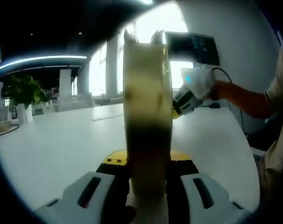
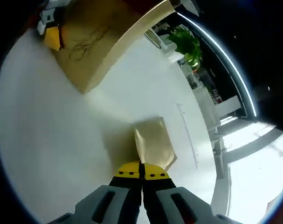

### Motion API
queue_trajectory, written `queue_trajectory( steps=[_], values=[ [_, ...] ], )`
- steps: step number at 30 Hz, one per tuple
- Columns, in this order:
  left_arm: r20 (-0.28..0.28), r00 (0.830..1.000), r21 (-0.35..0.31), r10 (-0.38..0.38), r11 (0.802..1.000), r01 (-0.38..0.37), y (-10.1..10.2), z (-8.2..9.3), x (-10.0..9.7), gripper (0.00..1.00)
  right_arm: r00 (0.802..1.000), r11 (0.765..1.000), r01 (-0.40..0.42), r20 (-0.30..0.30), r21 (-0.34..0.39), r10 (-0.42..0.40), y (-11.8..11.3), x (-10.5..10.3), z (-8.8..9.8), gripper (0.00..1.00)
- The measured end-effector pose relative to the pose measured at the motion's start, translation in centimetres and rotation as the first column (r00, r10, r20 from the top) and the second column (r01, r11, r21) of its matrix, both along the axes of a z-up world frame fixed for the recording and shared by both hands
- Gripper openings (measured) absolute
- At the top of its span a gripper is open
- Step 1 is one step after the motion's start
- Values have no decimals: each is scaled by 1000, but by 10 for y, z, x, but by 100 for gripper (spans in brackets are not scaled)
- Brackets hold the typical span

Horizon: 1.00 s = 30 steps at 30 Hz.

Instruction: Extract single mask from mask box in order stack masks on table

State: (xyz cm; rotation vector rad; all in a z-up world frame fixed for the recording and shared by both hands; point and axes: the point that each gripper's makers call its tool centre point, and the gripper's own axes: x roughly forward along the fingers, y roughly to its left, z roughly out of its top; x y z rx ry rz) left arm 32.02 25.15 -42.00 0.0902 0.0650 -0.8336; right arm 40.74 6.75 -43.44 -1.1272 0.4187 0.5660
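Left gripper view: potted plant (image 1: 24, 93) far left on the white table (image 1: 62, 144). Centre, left gripper (image 1: 148, 179) clamps the mask box (image 1: 148, 116) edge-on & upright btw its jaws. Right of it, right gripper (image 1: 185, 103) in a person's gloved hand (image 1: 199, 81).

Right gripper view: mask box (image 2: 101, 35) upper left, held over table w/ left gripper (image 2: 50, 30) at its corner. Centre-bottom, right gripper (image 2: 141, 173) jaws pressed together on a mask (image 2: 153, 142), which lies against the table (image 2: 48, 140)
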Motion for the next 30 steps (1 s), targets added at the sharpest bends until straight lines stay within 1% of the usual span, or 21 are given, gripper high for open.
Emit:
queue_trajectory(
  steps=[5, 10, 16, 19, 22, 25, 26, 27, 30],
  values=[
    [0, 1000, 0, 0, 1000, 0, 0, 0, 0, 20, 1000, 999, 22, 19, 42, -23, -2, 3, -2, 0],
    [0, 1000, 0, 0, 1000, 0, 0, 0, 0, 20, 1000, 998, 3, 22, 56, -5, 1, 0, -7, 0],
    [0, 1000, 1, 0, 1000, 0, -1, 0, 0, 20, 1000, 997, 2, 24, 79, -4, 2, 0, -10, 0],
    [0, 1000, 1, 1, 1000, -1, 0, 0, 0, 20, 1000, 995, 9, 23, 97, -11, 2, -4, -10, 6],
    [1, 1000, 2, 1, 1000, -1, 0, 0, 0, 20, 1000, 991, 9, 22, 132, -12, 4, -8, -9, 8],
    [0, 1000, 1, 1, 1000, -1, 0, 0, 0, 20, 999, 988, 2, 31, 156, -7, 4, -11, -7, 6],
    [0, 1000, 2, 1, 1000, -1, 0, 0, 0, 20, 999, 988, -4, 39, 154, -2, 5, -10, -7, 2],
    [1, 1000, 2, 2, 1000, -2, 0, 0, 0, 20, 999, 989, -6, 40, 151, 0, 5, -10, -8, 0],
    [1, 1000, 3, 3, 1000, -3, 0, 0, 1, 20, 999, 991, -16, 41, 134, 10, 6, -11, -9, 0]
  ],
)
